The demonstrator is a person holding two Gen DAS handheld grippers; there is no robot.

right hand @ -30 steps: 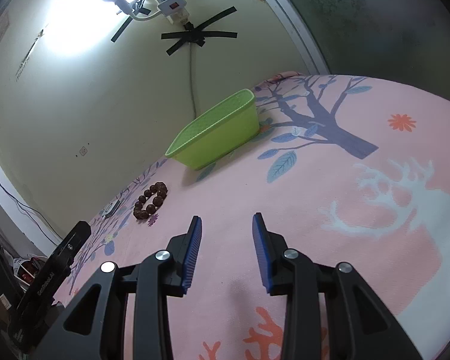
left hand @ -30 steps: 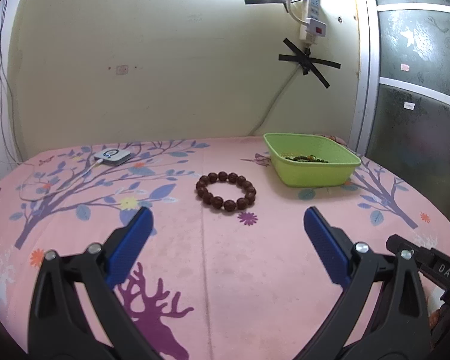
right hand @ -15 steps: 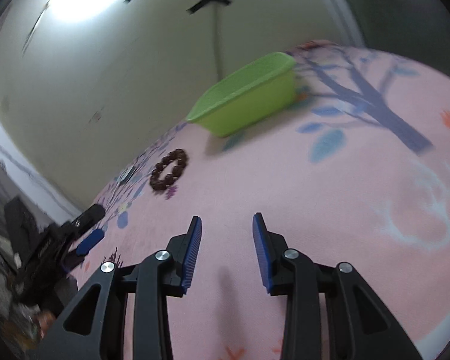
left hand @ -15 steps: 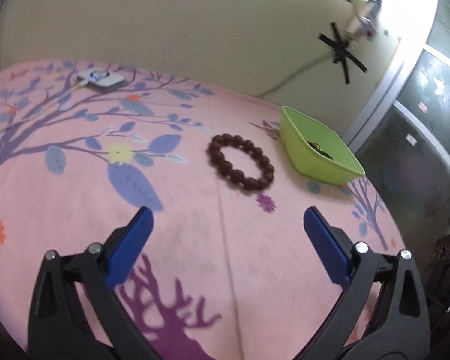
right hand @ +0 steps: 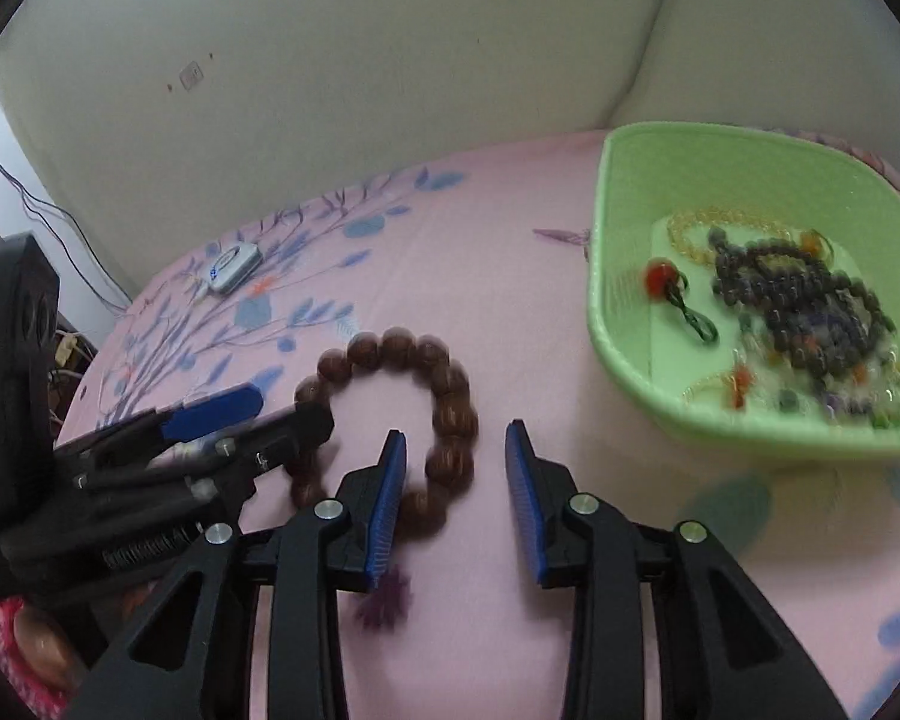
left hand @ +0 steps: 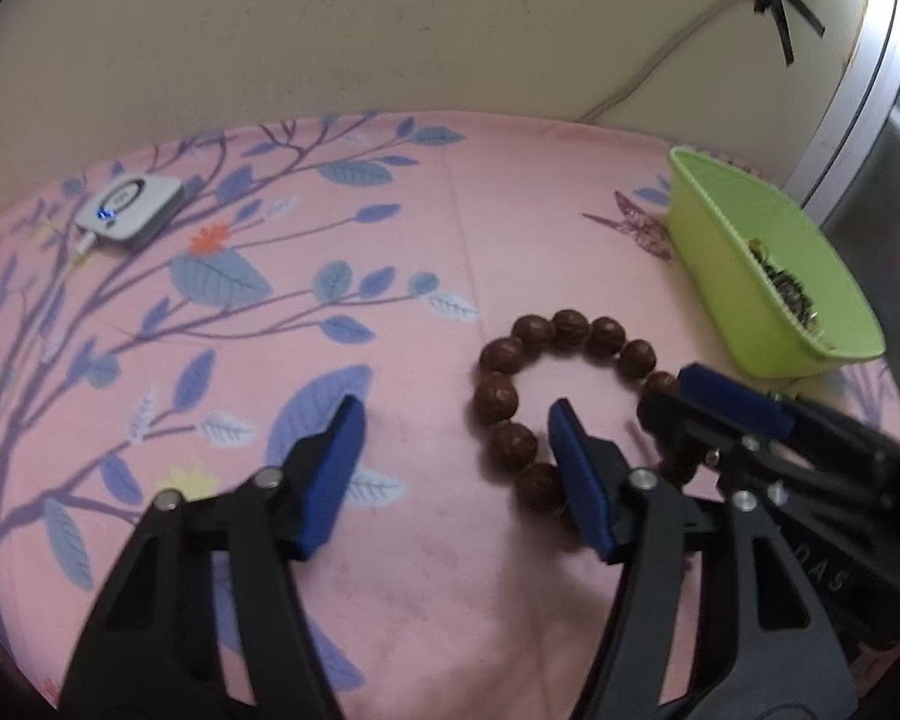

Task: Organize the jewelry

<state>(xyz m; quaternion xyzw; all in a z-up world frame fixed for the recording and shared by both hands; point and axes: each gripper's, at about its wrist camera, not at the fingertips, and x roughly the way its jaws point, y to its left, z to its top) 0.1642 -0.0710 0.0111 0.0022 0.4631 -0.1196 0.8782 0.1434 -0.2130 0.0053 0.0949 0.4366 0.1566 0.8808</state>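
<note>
Right at my end, the left gripper (left hand: pixel 456 450) hangs just over the pink floral tablecloth (left hand: pixel 438 588) with its blue pads spread wide; its right-hand pad sits inside the ring of the brown bead bracelet (left hand: pixel 528 396), its left-hand pad out on the bare cloth, so the near-left arc of beads lies between them and nothing is pinched. On my other side the right gripper (right hand: pixel 456 468) is parted to a narrower gap, and the bracelet's (right hand: pixel 390 414) right-hand beads sit between those two pads, close against the left-hand one; I cannot tell if it touches them, the beads are blurred there. In the right wrist view I see the left gripper (right hand: pixel 240 414) coming in from the left, its fingertips at the bracelet's left rim. The bracelet itself lies flat on the cloth, a closed loop, just left of the green tray (right hand: pixel 624 360). Moving out, the tray (left hand: pixel 720 276) rests on the cloth near the wall, apart from the bracelet, and it carries a heap of dark bead strands (right hand: pixel 804 312), a red bead on a dark cord (right hand: pixel 660 279) and a pale yellow strand (right hand: pixel 720 222). Farthest off, on the far left of the cloth, a small white device (left hand: pixel 129 210) shows a blue light.
</note>
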